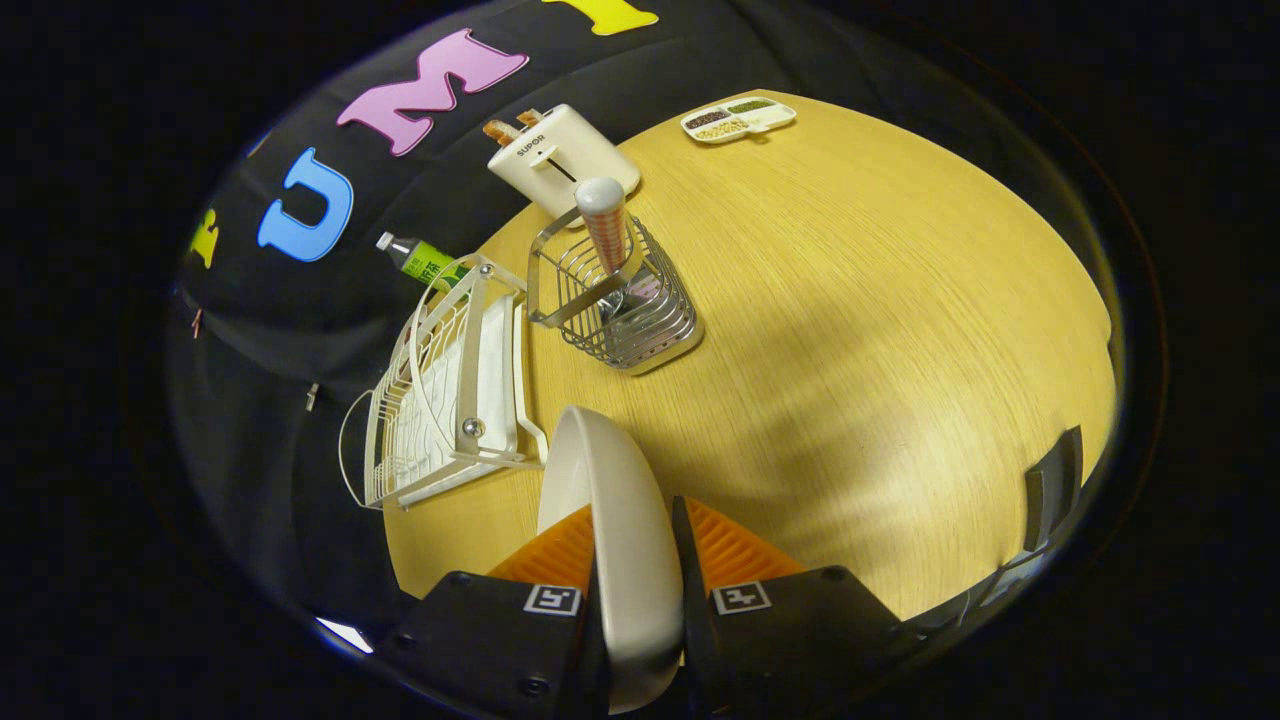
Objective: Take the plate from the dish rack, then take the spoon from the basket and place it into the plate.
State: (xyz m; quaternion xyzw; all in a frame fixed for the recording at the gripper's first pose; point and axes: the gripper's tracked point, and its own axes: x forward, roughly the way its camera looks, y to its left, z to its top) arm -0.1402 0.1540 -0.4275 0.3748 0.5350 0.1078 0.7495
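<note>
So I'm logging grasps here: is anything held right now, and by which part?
Yes. The tongs are shut on the plate, which stands on edge between the fingers, pinched at its near rim.

The word "SUPOR" stands in dark capitals on the face of the cream toaster (560, 160) at the desk's far edge. The green bottle (422, 260) beside the dish rack (440, 400) carries printed characters too blurred to read.

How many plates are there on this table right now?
1: the plate is held on edge between the gripper fingers, just ahead of the dish rack. More may be hidden.
</note>
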